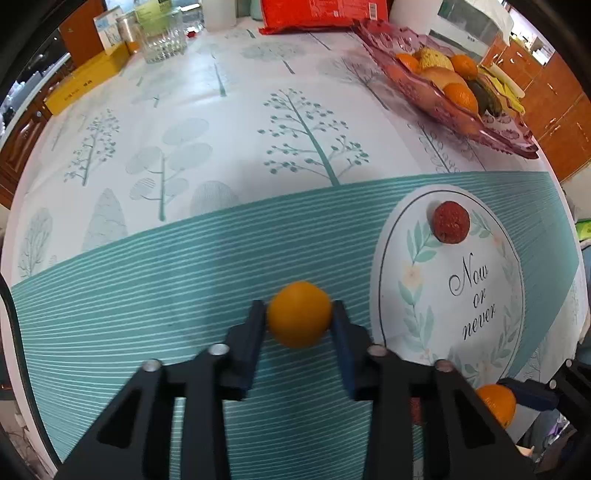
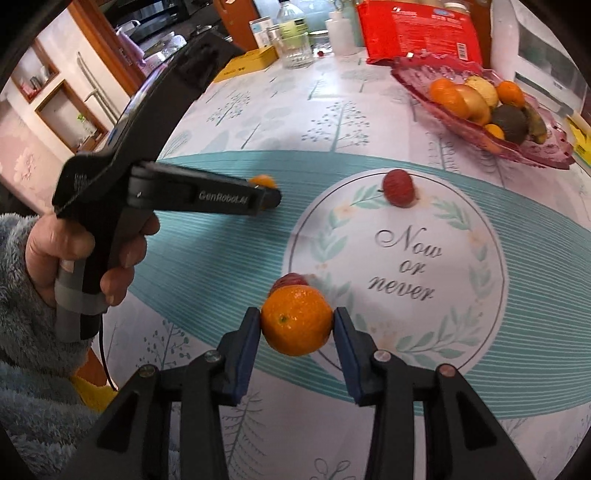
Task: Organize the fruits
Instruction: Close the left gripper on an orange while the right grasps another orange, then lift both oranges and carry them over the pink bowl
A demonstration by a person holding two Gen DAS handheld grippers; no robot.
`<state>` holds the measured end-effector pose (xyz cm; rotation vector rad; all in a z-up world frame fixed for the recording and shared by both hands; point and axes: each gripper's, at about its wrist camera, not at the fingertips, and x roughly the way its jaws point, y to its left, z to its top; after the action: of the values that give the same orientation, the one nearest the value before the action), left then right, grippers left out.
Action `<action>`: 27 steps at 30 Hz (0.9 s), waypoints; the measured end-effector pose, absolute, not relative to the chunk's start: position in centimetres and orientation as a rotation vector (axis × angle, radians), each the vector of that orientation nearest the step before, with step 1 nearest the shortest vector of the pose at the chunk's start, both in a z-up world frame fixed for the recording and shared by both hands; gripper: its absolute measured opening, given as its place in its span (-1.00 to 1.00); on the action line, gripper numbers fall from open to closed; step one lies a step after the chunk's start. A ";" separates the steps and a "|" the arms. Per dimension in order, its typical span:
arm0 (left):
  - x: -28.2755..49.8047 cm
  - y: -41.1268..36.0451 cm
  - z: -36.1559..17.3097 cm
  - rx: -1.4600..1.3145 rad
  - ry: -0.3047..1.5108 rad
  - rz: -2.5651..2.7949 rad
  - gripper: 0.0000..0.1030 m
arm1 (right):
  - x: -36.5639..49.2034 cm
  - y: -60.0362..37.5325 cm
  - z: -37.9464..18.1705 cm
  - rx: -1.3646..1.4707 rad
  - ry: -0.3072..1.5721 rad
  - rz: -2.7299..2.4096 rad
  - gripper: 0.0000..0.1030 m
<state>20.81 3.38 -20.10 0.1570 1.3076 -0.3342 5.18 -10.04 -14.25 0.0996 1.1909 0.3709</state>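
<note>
Left tool (image 1: 299,314) is clamped on a small orange (image 1: 300,314), its blue pads pressing both sides of the fruit above the teal striped band of the tablecloth (image 1: 147,280) that covers the table. Just to the right lies a round placemat (image 1: 454,295) printed "Now or never", with a red lychee (image 1: 451,222) sitting near its far edge. At the lower right corner of this view a second orange (image 1: 498,402) shows partly, pinched by another blue pad. Far right on the table stands a pink glass fruit dish (image 1: 495,133) holding oranges and other fruit; a red packet (image 1: 321,14), a clear glass (image 1: 162,37) and a yellow box (image 1: 88,81) stand along the far side. From the right wrist view, the right tool (image 2: 297,325) grips an orange (image 2: 296,320) snugly between its pads, over the near left edge of the placemat (image 2: 399,266); a reddish fruit (image 2: 290,280) peeks out right behind it. The lychee (image 2: 398,188) rests at the mat's far rim. To the left, a hand (image 2: 88,251) in a fluffy blue sleeve (image 2: 26,332) holds the left tool (image 2: 267,190), and a sliver of its orange (image 2: 263,181) is visible at the tip. The fruit dish (image 2: 532,147) sits at the upper right.
</note>
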 end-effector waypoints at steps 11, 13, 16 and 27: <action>20.4 1.7 -18.1 0.164 1.279 -0.316 -0.41 | 6.5 -11.8 -13.6 0.110 1.166 0.386 -0.22; 20.2 1.6 -17.2 0.161 1.270 -0.311 -0.41 | 6.8 -12.1 -13.3 0.104 1.159 0.395 -0.22; 19.7 1.2 -15.8 0.156 1.246 -0.304 -0.41 | 7.0 -12.7 -12.8 0.098 1.149 0.410 -0.22; 18.5 -1.0 -9.8 0.125 1.141 -0.267 -0.41 | 8.5 -15.7 -9.3 0.078 1.065 0.442 -0.22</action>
<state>18.46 -1.03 -9.77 0.1251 1.1405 -0.2666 8.53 -15.70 -9.32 0.0784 1.0655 0.4422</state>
